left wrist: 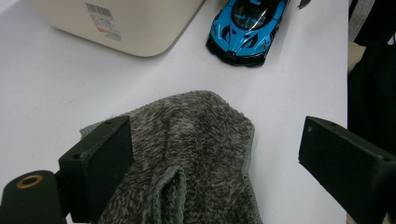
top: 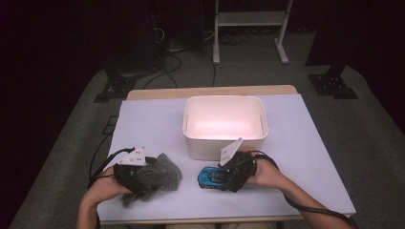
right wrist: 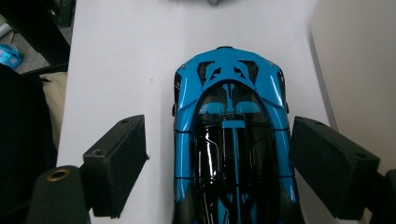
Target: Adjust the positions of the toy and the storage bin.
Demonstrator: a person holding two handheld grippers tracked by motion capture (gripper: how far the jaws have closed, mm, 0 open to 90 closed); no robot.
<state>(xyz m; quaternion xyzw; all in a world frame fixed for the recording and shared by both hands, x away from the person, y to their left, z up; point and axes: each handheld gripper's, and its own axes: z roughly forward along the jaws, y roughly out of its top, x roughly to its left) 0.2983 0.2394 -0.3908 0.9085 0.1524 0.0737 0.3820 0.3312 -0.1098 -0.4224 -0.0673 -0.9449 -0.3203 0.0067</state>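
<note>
On a table covered with a pale sheet, two hand-held grippers are being worked by a person whose forearms are entering from the near edge.

The right gripper is being held over a blue and black toy car. In the right gripper view the jaws are seen standing wide, one on each side of the car's body; a gap is showing on the left side, and the right jaw is lying just beside the car's flank. No pressing of the pads on the car is being shown, so the car is being straddled and not grasped. The car is resting on the sheet, just in front of the near wall of a white bin, toward the bin's right half. The bin's interior is being lit pink-white in the high view.

The left gripper is being held low over a grey fleecy cloth, which is lying crumpled on the sheet at the left, well apart from the bin. In the left gripper view its jaws are spread wide, with the cloth lying between and beneath them; the left jaw is overlapping the cloth's edge, the right jaw is standing clear of it. The cloth is not being clamped.

From the left gripper view, the car is seen beyond the cloth, near the bin's corner, on which a barcode label is being shown.
</note>
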